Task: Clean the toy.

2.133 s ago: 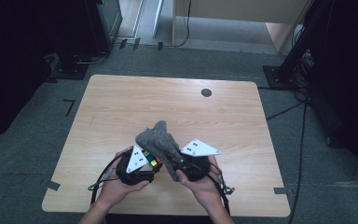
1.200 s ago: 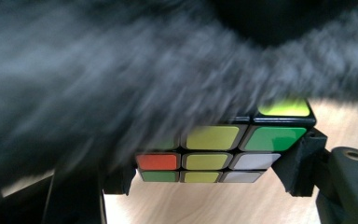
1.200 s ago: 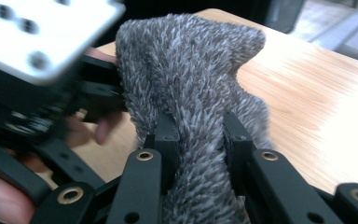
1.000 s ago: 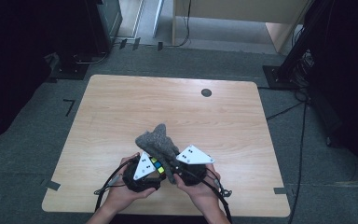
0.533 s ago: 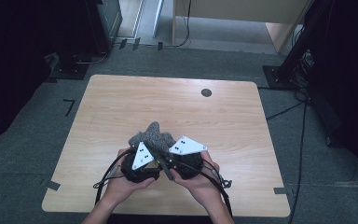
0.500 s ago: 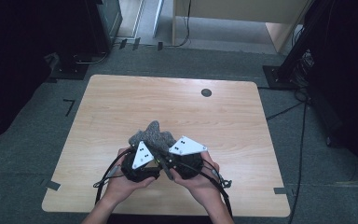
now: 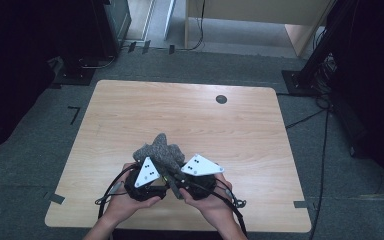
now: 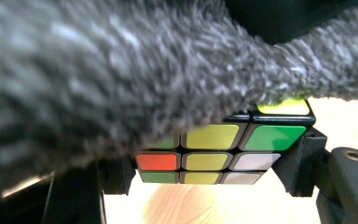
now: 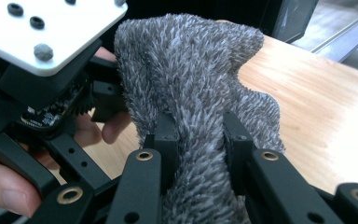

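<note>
Left gripper view shows the left gripper point(image 7: 147, 172) pinching a Rubik's cube point(image 8: 223, 149) under a grey fluffy cloth point(image 9: 191, 93) that the right gripper point(image 9: 198, 140) clamps above the worktop point(image 7: 190, 115), so wiping seems underway; next, rub cloth across cube.

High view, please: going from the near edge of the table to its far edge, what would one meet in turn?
The person's hands → the two grippers, left gripper and right gripper, side by side → the grey fuzzy cloth → bare wooden table → the dark round hole near the far edge.
</note>
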Available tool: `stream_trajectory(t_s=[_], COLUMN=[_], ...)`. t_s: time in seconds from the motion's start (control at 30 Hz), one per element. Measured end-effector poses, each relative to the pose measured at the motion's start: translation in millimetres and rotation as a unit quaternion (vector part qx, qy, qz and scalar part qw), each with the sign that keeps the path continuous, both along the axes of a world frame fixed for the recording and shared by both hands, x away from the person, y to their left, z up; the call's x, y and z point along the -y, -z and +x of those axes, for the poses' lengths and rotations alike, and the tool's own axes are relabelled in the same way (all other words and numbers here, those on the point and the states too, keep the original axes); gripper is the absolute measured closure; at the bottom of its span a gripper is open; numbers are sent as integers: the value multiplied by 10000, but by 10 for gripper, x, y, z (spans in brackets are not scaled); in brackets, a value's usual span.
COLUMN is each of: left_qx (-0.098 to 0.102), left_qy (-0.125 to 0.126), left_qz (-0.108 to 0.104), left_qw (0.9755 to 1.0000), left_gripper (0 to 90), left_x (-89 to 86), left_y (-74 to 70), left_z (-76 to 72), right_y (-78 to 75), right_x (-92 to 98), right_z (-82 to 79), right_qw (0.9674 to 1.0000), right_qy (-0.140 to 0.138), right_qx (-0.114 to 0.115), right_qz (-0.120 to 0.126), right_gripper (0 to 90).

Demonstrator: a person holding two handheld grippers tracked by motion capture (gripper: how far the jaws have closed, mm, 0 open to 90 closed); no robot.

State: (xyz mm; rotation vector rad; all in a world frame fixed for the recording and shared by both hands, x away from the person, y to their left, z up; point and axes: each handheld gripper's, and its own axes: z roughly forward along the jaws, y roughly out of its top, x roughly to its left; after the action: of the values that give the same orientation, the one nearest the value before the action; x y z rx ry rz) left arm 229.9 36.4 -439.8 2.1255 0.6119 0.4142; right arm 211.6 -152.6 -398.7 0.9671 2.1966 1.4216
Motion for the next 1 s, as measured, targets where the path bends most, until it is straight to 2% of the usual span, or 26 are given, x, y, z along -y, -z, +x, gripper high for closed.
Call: stream_trajectory(t_s=[0.07, 0.13, 0.23, 0.3, 0.37, 0.47, 0.57, 0.7, 0.77, 0.87, 0.93, 0.97, 1.0], left_qx=[-34, -101, -93, -141, -162, -145, -96, -113, -142, -126, -110, -117, -134], left_qy=[46, 90, 75, 71, 60, 71, 47, -38, -41, 53, 89, 95, 96], left_qz=[-36, -93, -119, -161, -194, -204, -163, -282, -346, -297, -226, -217, -229], left_qw=[10000, 9999, 9999, 9997, 9997, 9997, 9998, 9995, 9993, 9995, 9996, 9997, 9996], left_gripper=[342, 341, 341, 341, 341, 341, 341, 341, 341, 341, 341, 341, 341], left_x=[30, 30, 24, 23, 24, 29, 0, -57, -54, -11, 21, 27, 25], left_y=[-4, -16, -18, -10, 1, -1, -6, -27, -29, -20, -7, 0, 6], left_z=[-12, -17, -26, -24, -25, -28, -20, 5, 4, -25, -41, -41, -37], right_y=[-12, -17, -30, -41, -53, -51, -30, -42, -57, -58, -38, -26, -8], right_x=[103, 132, 189, 168, 116, 49, 101, 202, 179, 95, 57, 55, 73], right_z=[1, -3, -16, -42, -76, -82, -24, -3, -30, -70, -73, -65, -48], right_qw=[9999, 9998, 9993, 9994, 9997, 10000, 9998, 9990, 9992, 9996, 9997, 9997, 9995], right_qy=[103, 170, 265, 248, 107, 35, 185, 393, 324, 130, 99, 103, 107], right_qx=[-86, -65, -185, -211, -204, -51, 16, -98, -57, 64, 76, 70, 35], right_qz=[81, 75, 197, 146, 107, 30, 72, 198, 237, 248, 191, 187, 279], right_gripper=[736, 735, 737, 741, 743, 742, 742, 746, 744, 739, 724, 712, 646])
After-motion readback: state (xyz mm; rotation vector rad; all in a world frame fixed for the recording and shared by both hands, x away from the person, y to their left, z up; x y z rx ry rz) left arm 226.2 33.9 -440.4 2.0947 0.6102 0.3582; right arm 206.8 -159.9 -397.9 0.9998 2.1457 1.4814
